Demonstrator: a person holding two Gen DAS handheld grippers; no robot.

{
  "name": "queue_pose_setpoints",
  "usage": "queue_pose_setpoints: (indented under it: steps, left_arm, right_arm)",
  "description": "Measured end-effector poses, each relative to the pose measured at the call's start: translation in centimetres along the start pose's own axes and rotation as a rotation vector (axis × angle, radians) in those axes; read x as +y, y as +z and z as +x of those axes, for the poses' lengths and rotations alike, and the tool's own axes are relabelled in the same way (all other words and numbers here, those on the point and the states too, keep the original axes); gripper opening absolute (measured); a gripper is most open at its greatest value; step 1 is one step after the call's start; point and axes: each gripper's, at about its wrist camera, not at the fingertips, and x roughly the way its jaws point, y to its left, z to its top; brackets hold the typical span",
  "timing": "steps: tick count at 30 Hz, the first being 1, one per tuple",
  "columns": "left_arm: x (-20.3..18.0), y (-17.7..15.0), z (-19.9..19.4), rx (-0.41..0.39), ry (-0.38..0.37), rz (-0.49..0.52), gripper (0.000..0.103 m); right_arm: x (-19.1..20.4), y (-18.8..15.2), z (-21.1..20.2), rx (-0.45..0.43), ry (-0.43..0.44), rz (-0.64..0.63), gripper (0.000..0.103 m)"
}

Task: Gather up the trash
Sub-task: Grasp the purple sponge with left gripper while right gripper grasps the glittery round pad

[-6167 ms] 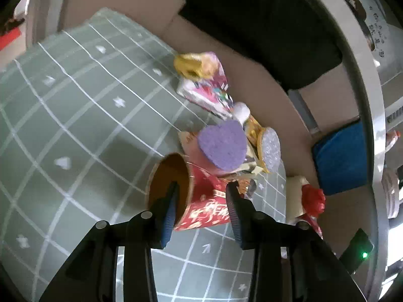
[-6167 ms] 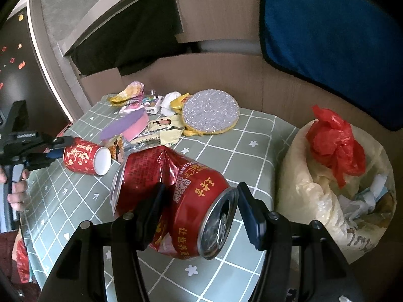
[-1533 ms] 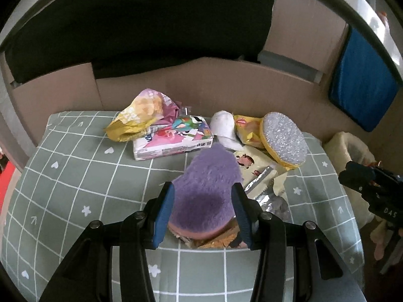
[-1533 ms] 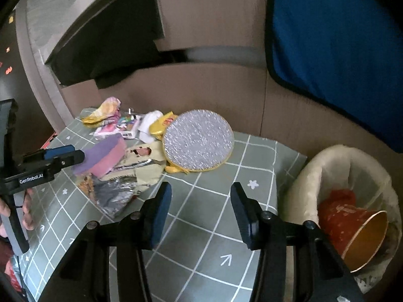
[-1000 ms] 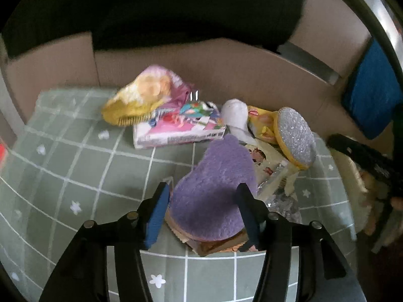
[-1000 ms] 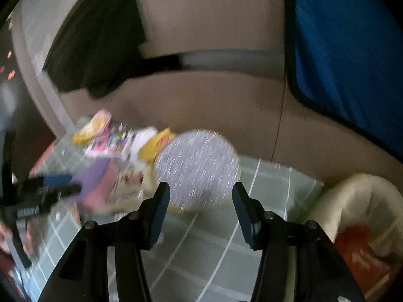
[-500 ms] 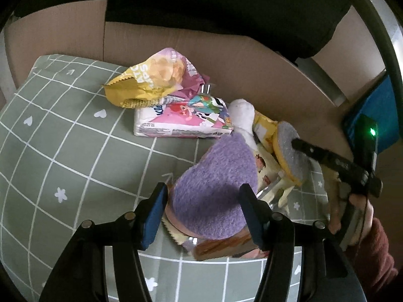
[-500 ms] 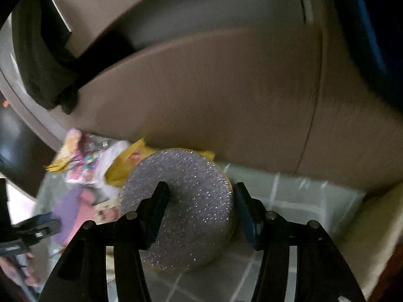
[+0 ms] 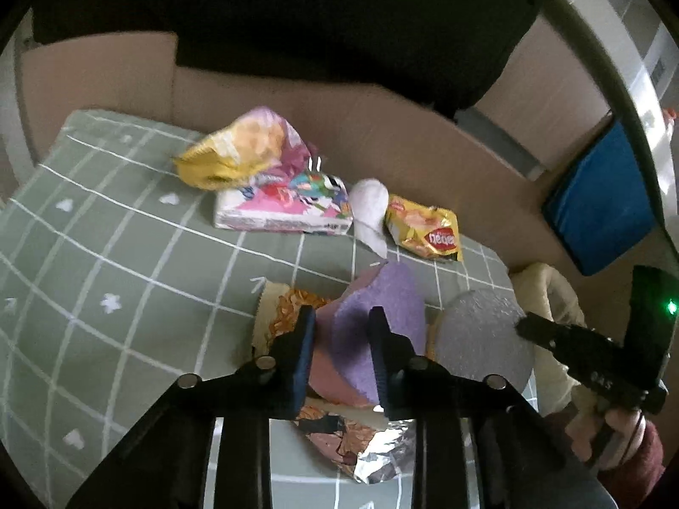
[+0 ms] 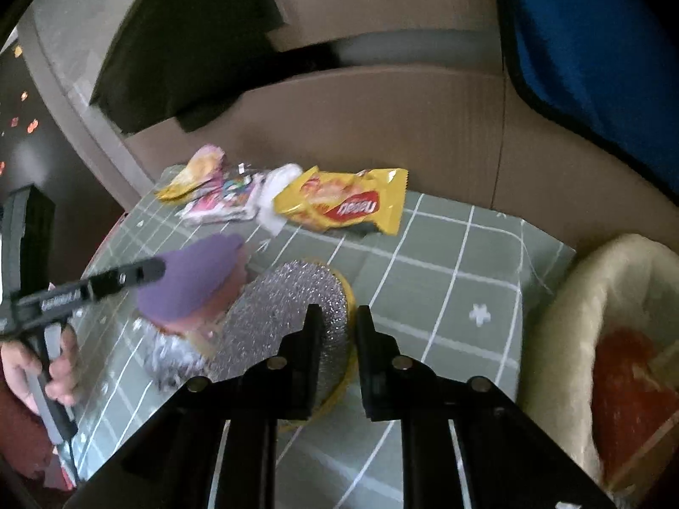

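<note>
Here, two handheld grippers were seen over a green checked tablecloth (image 9: 106, 254) strewn with litter. In the left wrist view, the left gripper (image 9: 341, 339) sat at six o'clock; its jaws had just been closing and were clamped on a purple heart-shaped sponge (image 9: 382, 297), tilted up above a foil wrapper (image 9: 373, 462). In the right wrist view, the right gripper (image 10: 335, 331) had likewise just narrowed, pinching the rim of a round silver scouring pad (image 10: 288, 309) near the picture's centre. A yellow snack packet (image 10: 343, 205) lay flat at twelve o'clock, beside a white tissue (image 10: 276, 195) and a pink tissue pack (image 10: 225, 201) at eleven. At three o'clock, off the table's edge, a cream trash bag (image 10: 611, 284) stood open, with red rubbish (image 10: 628, 381) inside.
</note>
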Motion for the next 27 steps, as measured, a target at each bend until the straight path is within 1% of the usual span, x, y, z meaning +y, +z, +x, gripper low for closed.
queue_pose_setpoints:
  steps: [3,5,6,11,13,15,16,17,21,25,27]
  left_arm:
    - [-0.2,-0.4,-2.4,-0.056,0.066,0.057,0.022]
    - [0.3,-1.0,-3.8,-0.076,0.081,0.067,0.022]
    - [0.4,-1.2,-4.1,-0.079,0.079,0.066,0.022]
    - [1.4,-2.7,-6.8,-0.107,0.048,0.064,0.022]
    - [1.4,-3.1,-7.4,-0.117,0.053,0.071,0.022]
    - [1.5,-3.5,-7.8,-0.124,0.066,0.072,0.022]
    - [1.7,-3.7,-8.1,-0.126,0.067,0.072,0.021]
    - [1.7,-3.8,-8.2,-0.129,0.072,0.071,0.021]
    - [2.0,-4.3,-8.9,-0.145,0.096,0.083,0.021]
    - [2.3,-4.7,-9.5,-0.156,0.118,0.1,0.021]
    - [2.5,-4.8,-9.8,-0.163,0.114,0.099,0.02]
  right_arm:
    - [1.1,-0.4,-1.5,-0.012,-0.027,-0.031,0.014]
    - [1.8,-0.5,-2.4,-0.019,-0.031,-0.039,0.013]
    - [1.8,-0.6,-2.8,-0.022,-0.033,-0.044,0.013]
    - [4.0,-1.2,-5.1,-0.043,-0.06,-0.115,0.012]
    - [4.8,-1.2,-5.8,-0.055,-0.076,-0.143,0.012]
    - [5.7,-1.3,-6.3,-0.067,-0.116,-0.179,0.012]
    - [6.7,-1.6,-6.4,-0.072,-0.14,-0.219,0.012]
    - [7.4,-1.8,-6.3,-0.071,-0.146,-0.245,0.012]
    - [10.3,-3.0,-5.7,-0.058,-0.104,-0.315,0.012]
    - [12.5,-4.0,-6.1,-0.077,-0.092,-0.369,0.012]
    - [13.0,-4.1,-6.6,-0.095,-0.112,-0.387,0.012]
